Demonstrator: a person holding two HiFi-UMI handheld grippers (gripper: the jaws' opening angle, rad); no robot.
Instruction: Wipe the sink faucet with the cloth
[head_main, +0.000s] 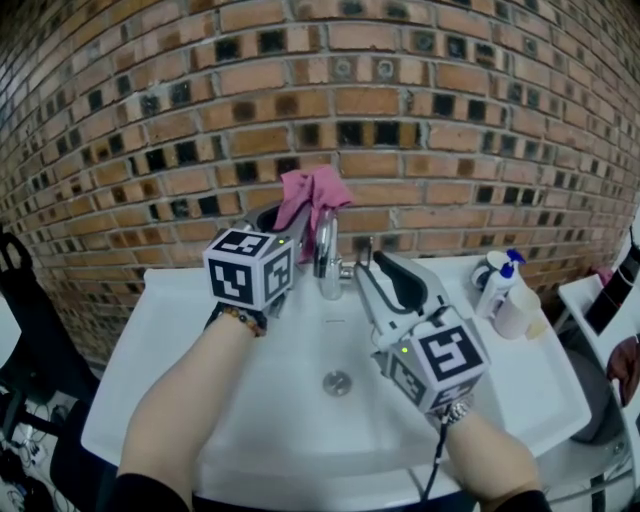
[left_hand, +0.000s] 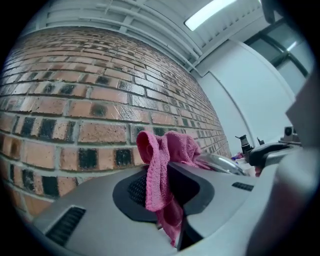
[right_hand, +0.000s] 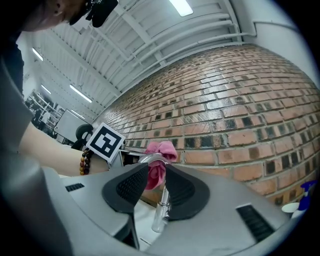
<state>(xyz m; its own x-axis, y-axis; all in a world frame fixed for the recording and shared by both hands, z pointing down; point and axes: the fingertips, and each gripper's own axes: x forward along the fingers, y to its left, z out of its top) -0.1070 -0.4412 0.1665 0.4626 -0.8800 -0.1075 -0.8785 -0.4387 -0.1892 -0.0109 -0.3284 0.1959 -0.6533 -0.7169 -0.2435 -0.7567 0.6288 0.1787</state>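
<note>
A pink cloth (head_main: 314, 194) is draped over the top of the chrome faucet (head_main: 326, 252) at the back of the white sink (head_main: 250, 400). My left gripper (head_main: 285, 218) is shut on the cloth (left_hand: 167, 150), which hangs bunched between its pads; the faucet's shiny arch (left_hand: 223, 162) lies just beyond the jaws. My right gripper (head_main: 368, 262) hovers to the right of the faucet, open and holding nothing. Through its gap in the right gripper view I see the faucet (right_hand: 161, 210) and the cloth (right_hand: 160, 150), with the left gripper's marker cube (right_hand: 105, 141) beside them.
A brick wall (head_main: 400, 110) rises right behind the sink. The drain (head_main: 337, 381) sits mid-basin. A white pump bottle with a blue top (head_main: 512, 296) stands on the sink's right ledge. Dark equipment (head_main: 20, 300) stands at the left.
</note>
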